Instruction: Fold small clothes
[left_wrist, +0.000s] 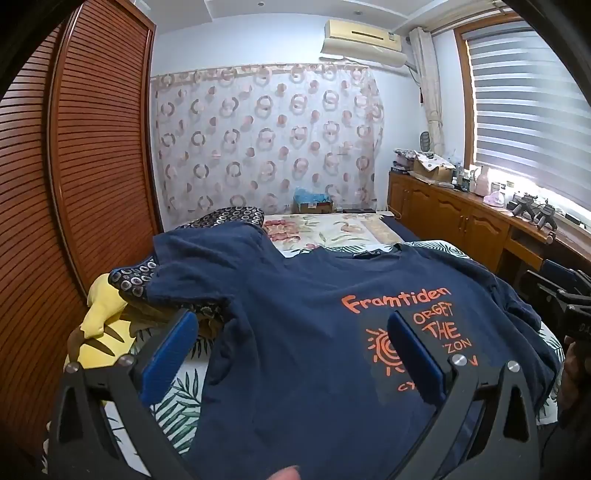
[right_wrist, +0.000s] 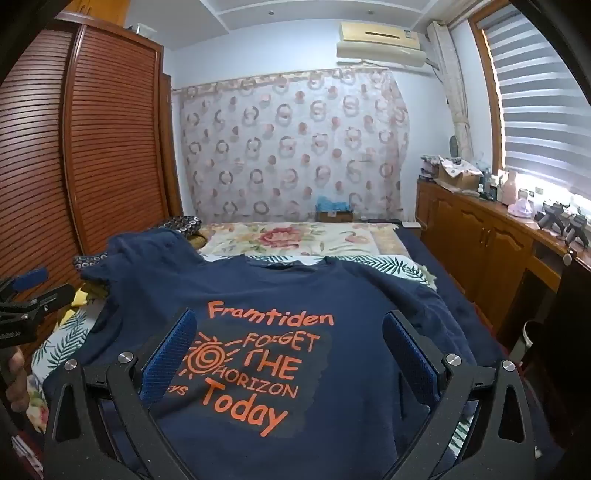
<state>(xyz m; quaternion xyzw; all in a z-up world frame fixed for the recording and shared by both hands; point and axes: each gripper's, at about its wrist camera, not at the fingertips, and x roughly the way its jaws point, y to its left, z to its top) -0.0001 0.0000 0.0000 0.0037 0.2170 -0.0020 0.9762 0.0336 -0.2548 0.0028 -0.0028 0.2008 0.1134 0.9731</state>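
Observation:
A navy T-shirt with orange print lies spread face up on the bed, collar away from me; it fills the right wrist view too. Its left sleeve lies over a patterned pillow. My left gripper is open and empty above the shirt's left part. My right gripper is open and empty above the print. Each gripper shows at the edge of the other's view: the right, the left.
A bed with floral and leaf-print covers. A yellow plush toy and a dark patterned pillow at the left. A slatted wooden wardrobe on the left, a wooden cabinet with clutter under the window on the right.

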